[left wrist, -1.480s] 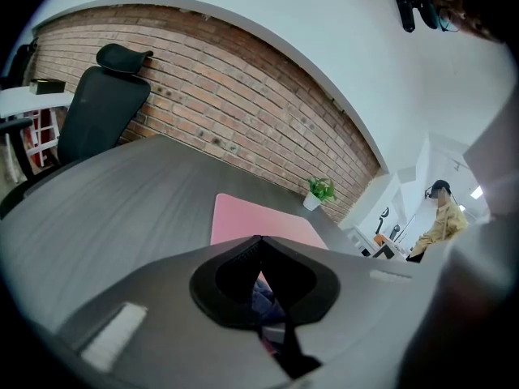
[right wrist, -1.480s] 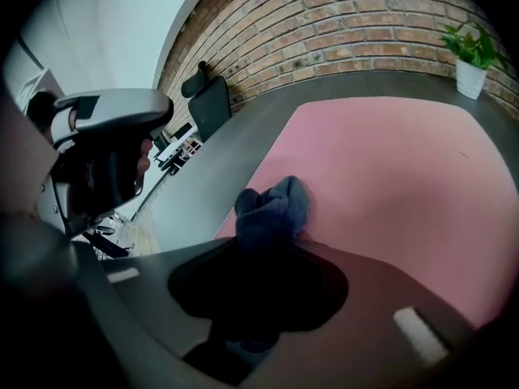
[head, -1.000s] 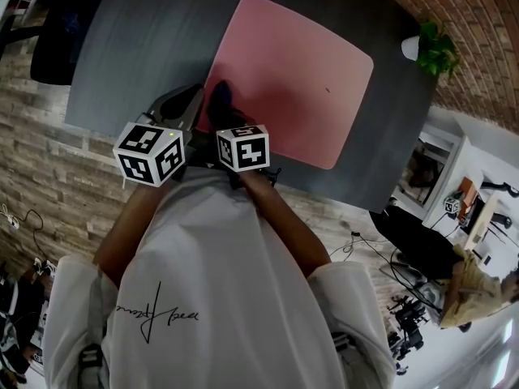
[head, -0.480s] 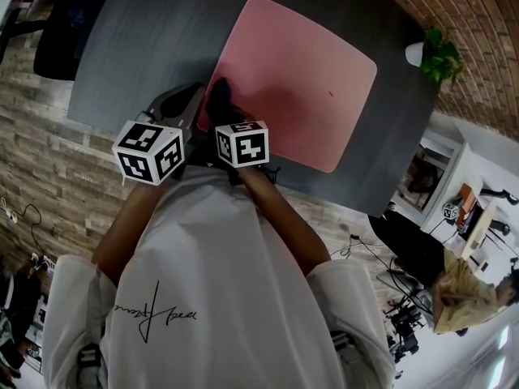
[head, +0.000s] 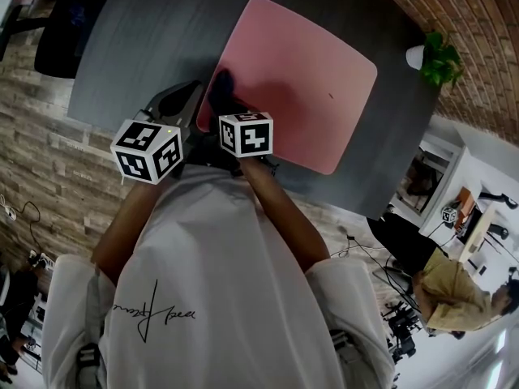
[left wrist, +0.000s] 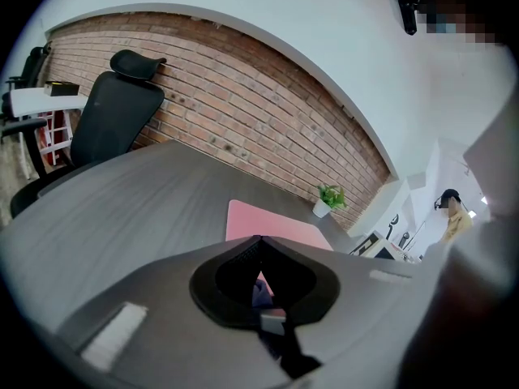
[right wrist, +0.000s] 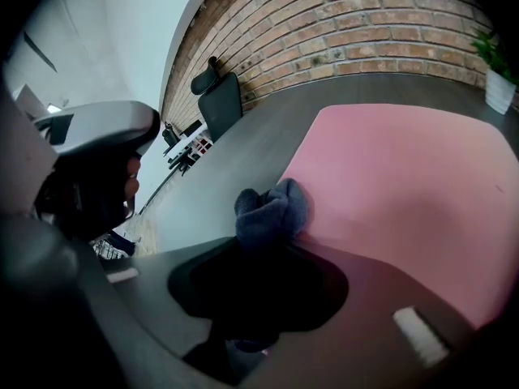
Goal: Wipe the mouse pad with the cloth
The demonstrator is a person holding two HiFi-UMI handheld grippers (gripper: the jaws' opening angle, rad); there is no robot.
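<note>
Right gripper view, nearest: the right gripper [right wrist: 264, 241] is clenched on a bunched dark blue cloth [right wrist: 274, 205], which rests on the near left edge of the pink mouse pad [right wrist: 405, 177]. Just beside it, the left gripper [left wrist: 258, 240] has its jaws closed tip to tip above the grey table [left wrist: 122, 209]. Beyond the pad, a potted plant [right wrist: 495, 67] stands by the brick wall [right wrist: 365, 31].

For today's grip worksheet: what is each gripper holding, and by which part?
Right gripper clamps the cloth by its near end, the rest bunched beyond; left gripper holds nothing.
</note>
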